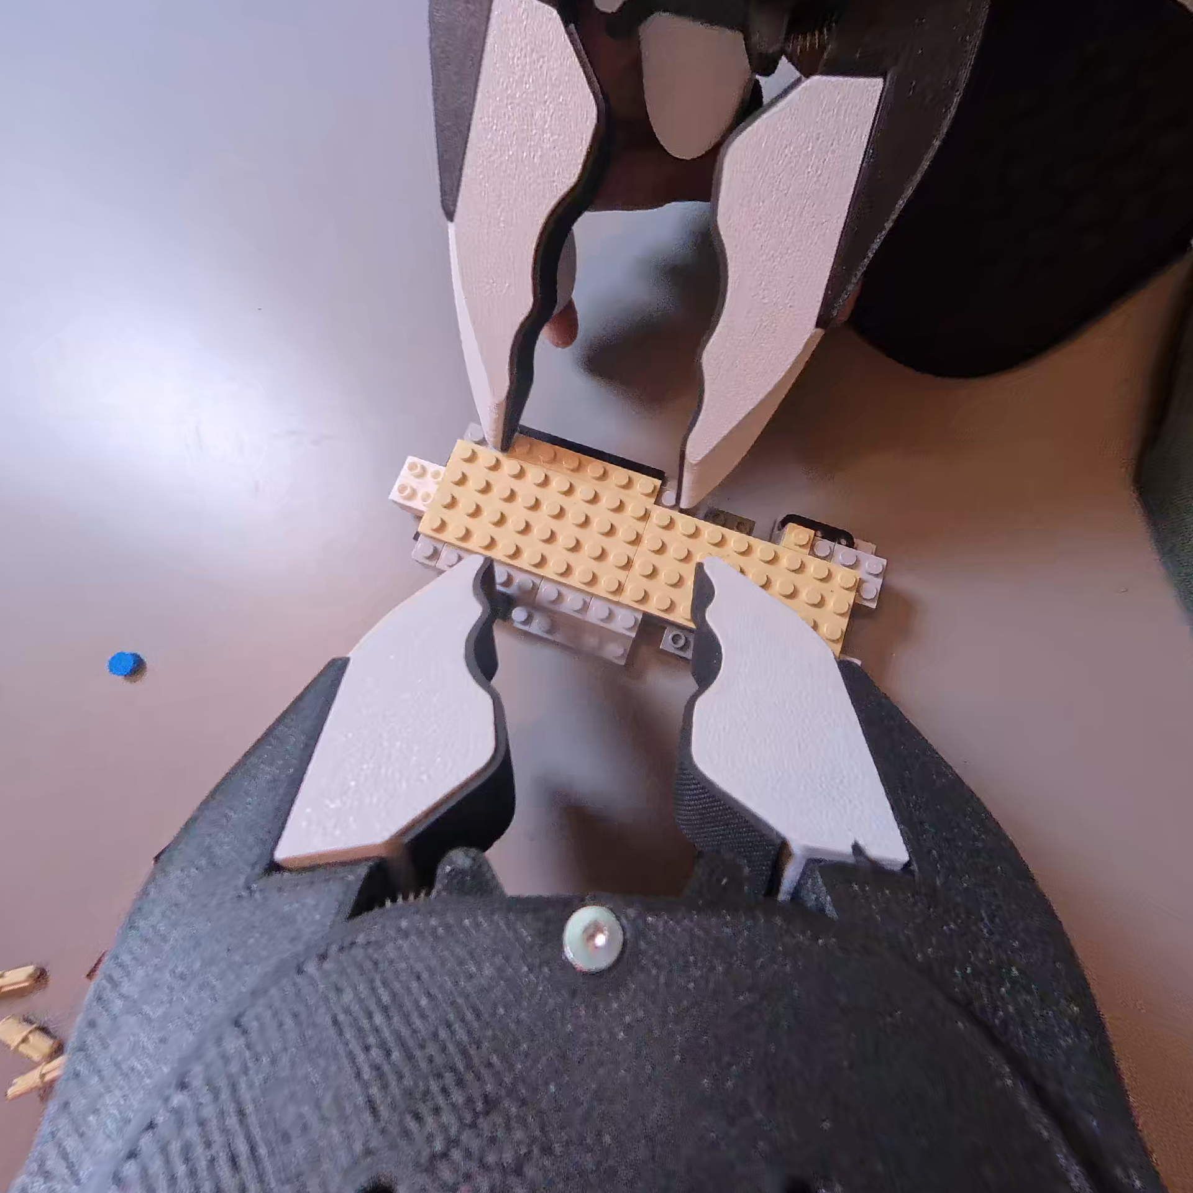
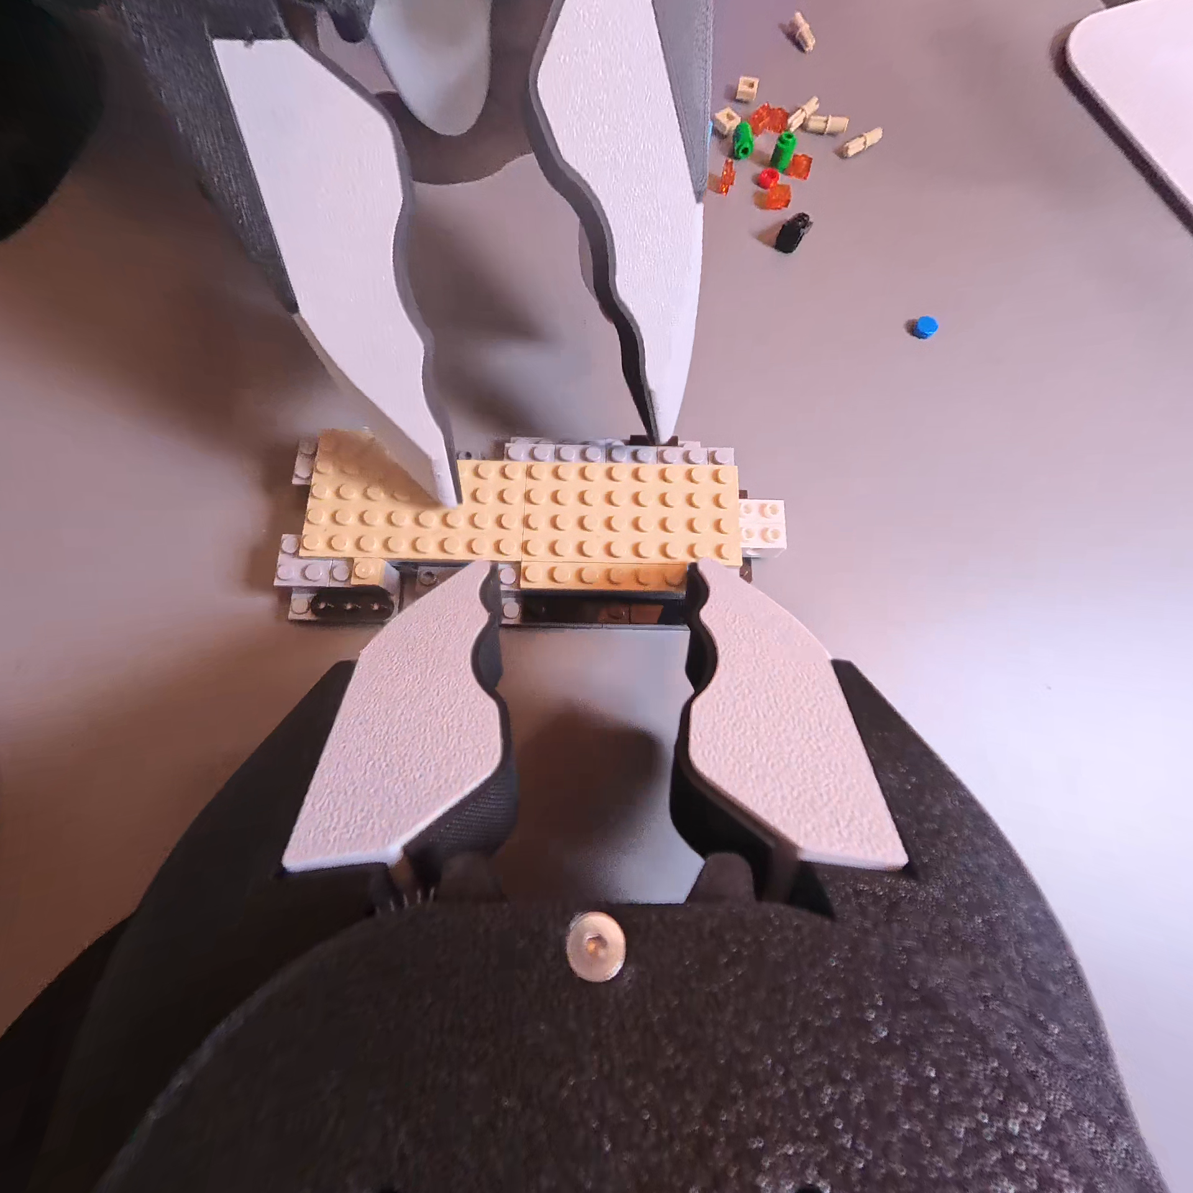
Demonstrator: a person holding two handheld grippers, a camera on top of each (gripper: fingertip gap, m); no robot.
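Two-gripper view of a flat brick assembly (image 1: 620, 536) lying on the grey table (image 1: 193, 258). I have the left gripper (image 1: 591, 571) at its near long edge, fingers spread wide; the tips sit over the light grey bricks (image 1: 568, 600) below the tan studded plates (image 2: 581, 510), gripping nothing. From the opposite side I bring the right gripper (image 2: 591, 574), likewise spread, its tips flanking a narrow tan strip (image 2: 600, 573) and the black brick (image 2: 600, 610) beneath it; I see a gap at each pad, so nothing is held.

In each view the other gripper's tips rest at or just above the far edge of the assembly; whether they touch it I cannot tell.

Surroundings: a white brick (image 2: 765, 526) projects from one end of the assembly, and a blue round stud (image 2: 924, 326) lies apart. A scatter of small loose parts (image 2: 774, 148), tan, green, orange, red and black, lies farther off.

As I judge it, both grippers stand unclamped, facing each other across the assembly.
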